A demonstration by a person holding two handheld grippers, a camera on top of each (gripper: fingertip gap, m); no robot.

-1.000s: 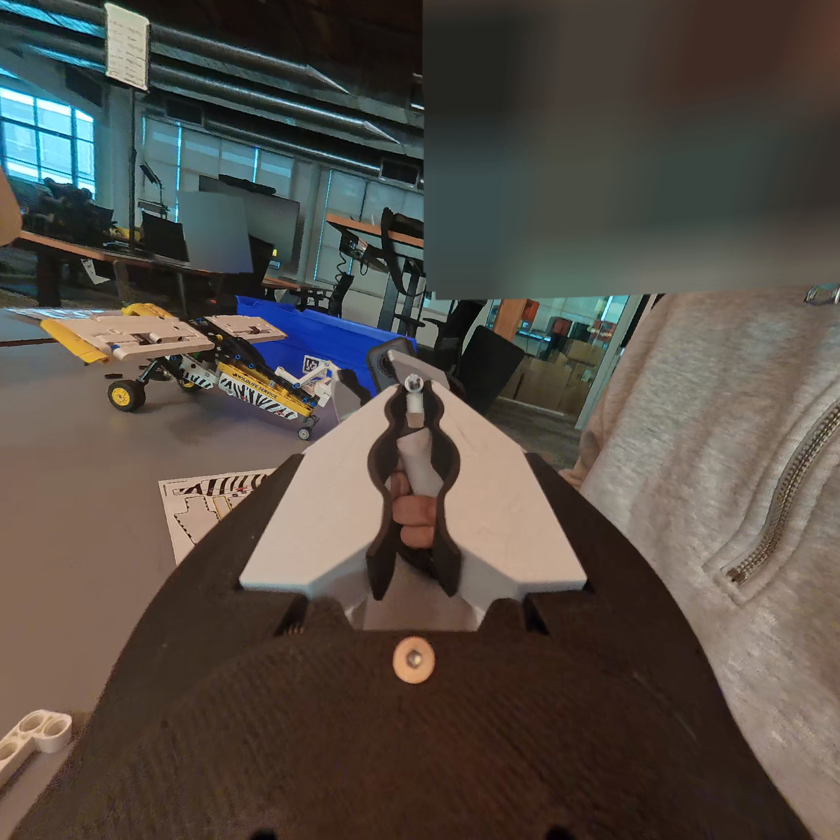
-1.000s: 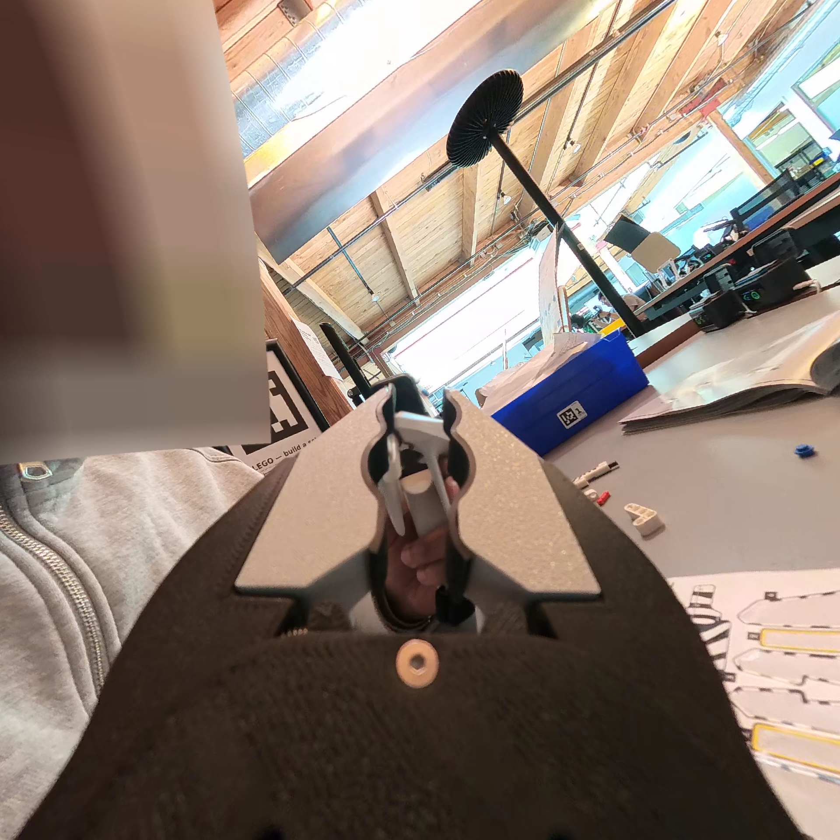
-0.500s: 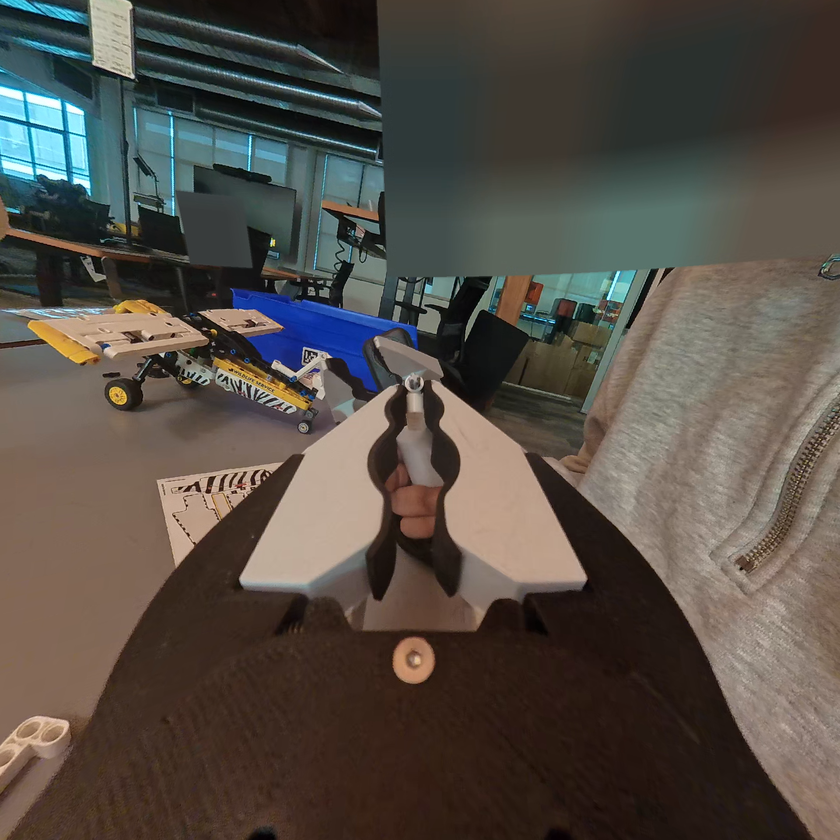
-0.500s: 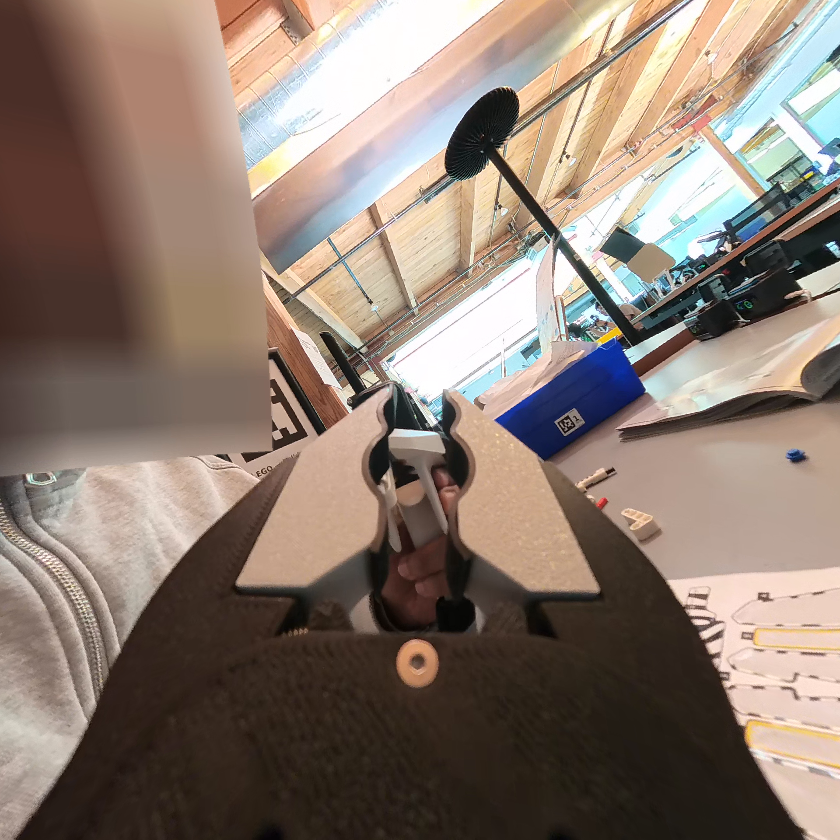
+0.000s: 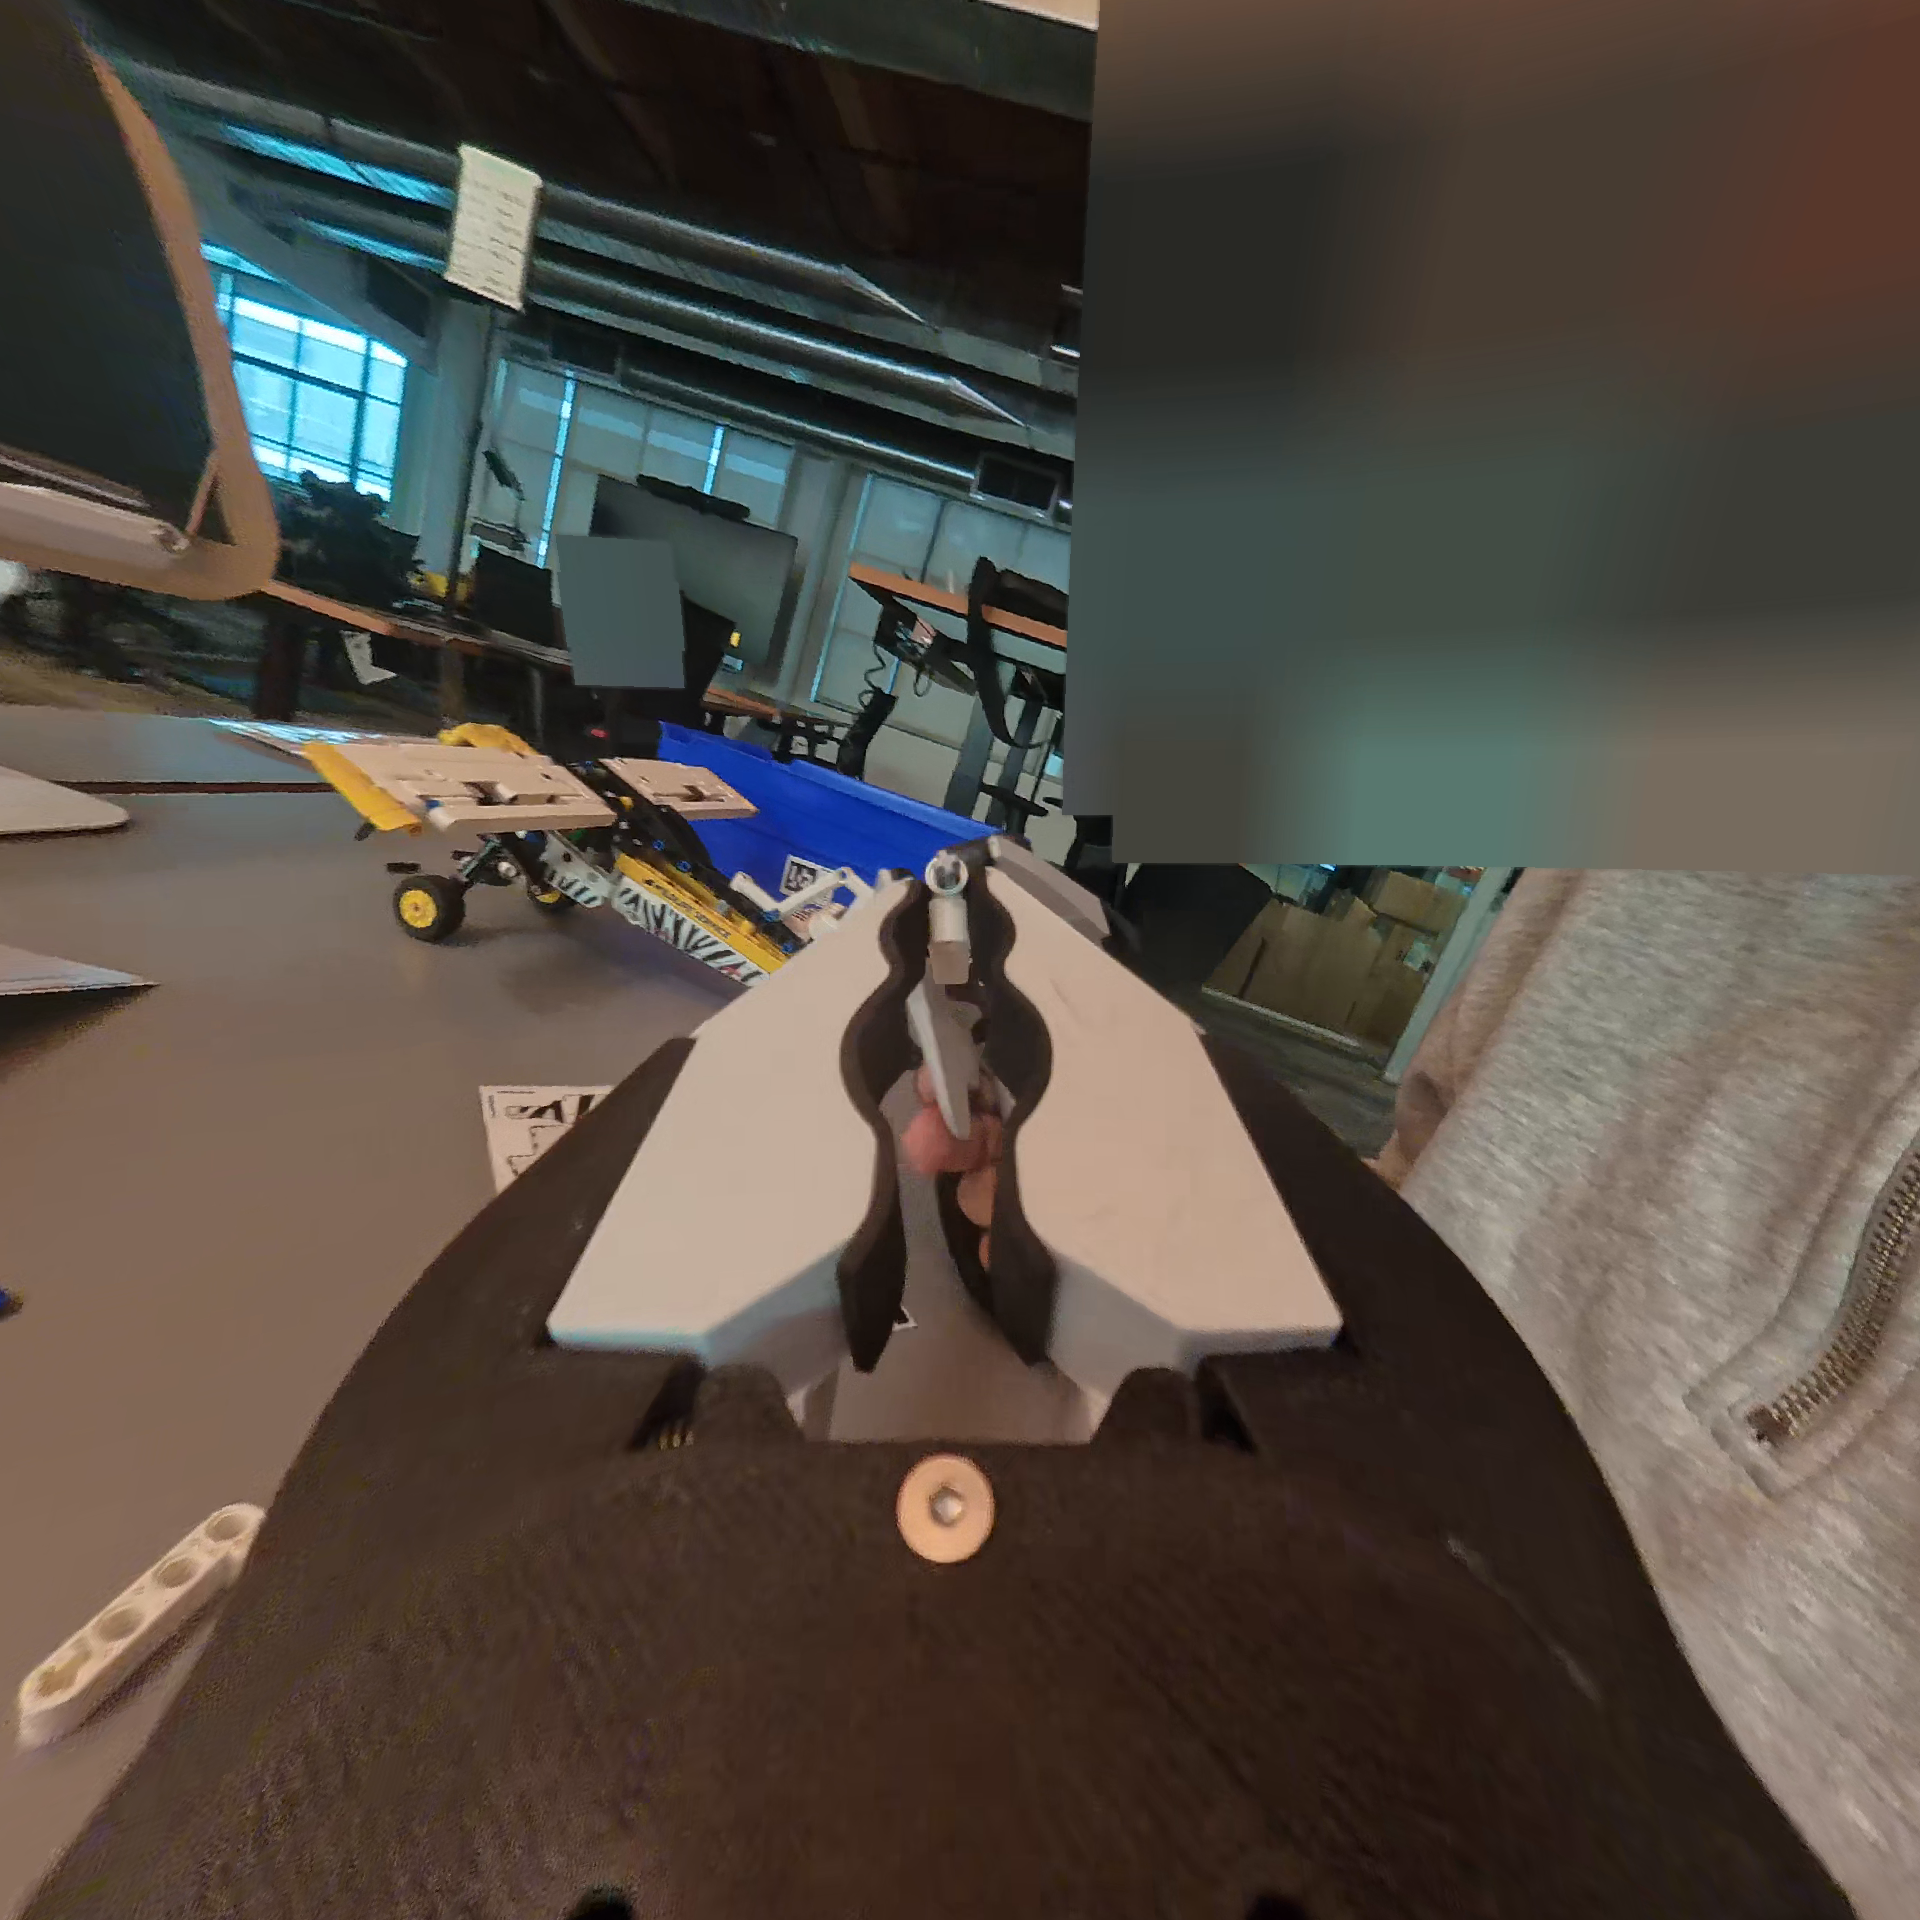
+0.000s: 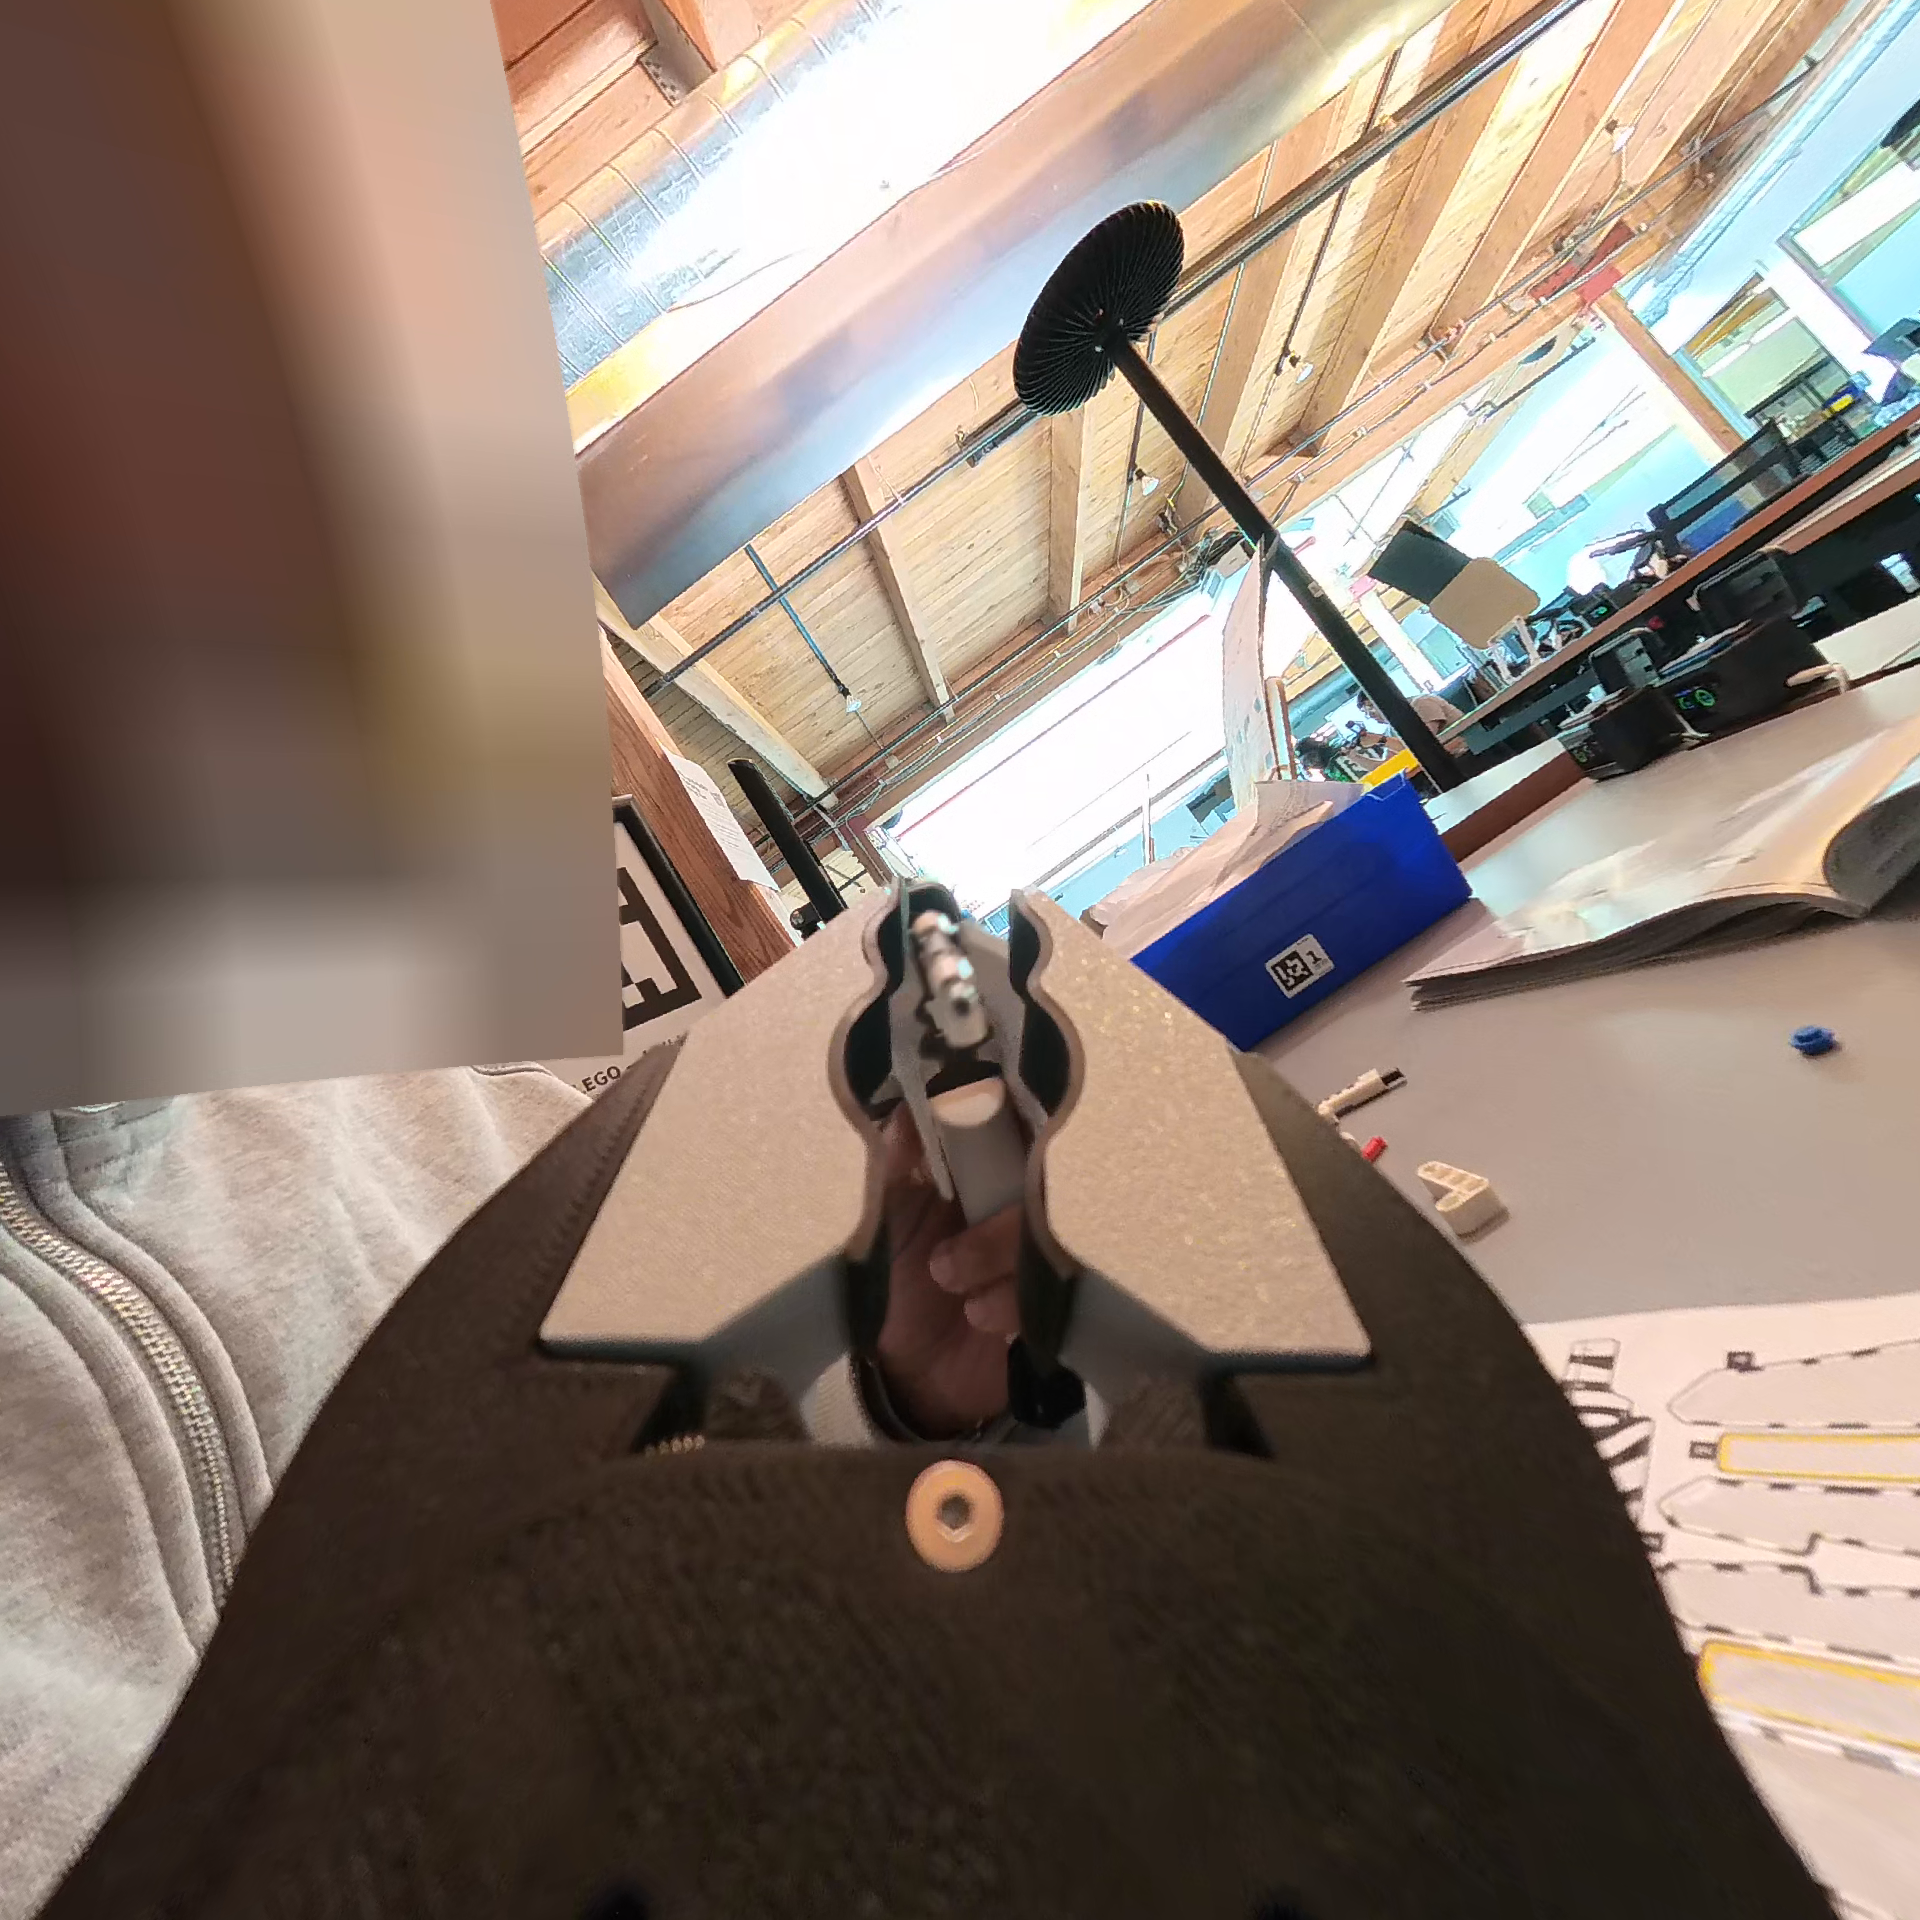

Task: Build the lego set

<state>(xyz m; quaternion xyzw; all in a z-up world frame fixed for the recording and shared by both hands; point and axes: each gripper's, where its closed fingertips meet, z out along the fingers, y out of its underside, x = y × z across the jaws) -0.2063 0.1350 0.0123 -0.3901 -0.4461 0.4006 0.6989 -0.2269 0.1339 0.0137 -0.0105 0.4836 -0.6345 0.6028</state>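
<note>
Both grippers are raised off the tabletop (image 5: 260, 1091), facing each other to mate parts. Left gripper (image 5: 948, 935) fingers are clamped on a small grey piece (image 5: 948, 925); right gripper (image 6: 961, 966) fingers are pinched on a grey connector (image 6: 951, 982). The partly built lego model (image 5: 582, 831) stands at centre left.

Lego plane model (image 5: 582, 831): yellow, white, black, zebra-striped side panel, yellow wheel hubs. Bin (image 5: 831, 821) behind model: blue. Table (image 5: 260, 1091): grey. Sticker sheet (image 6: 1766, 1507) on table: white, zebra stripes, yellow-edged shapes. Loose beam (image 5: 135, 1621) near model: white. Hoodie (image 5: 1662, 1247): light grey, metal zip.
</note>
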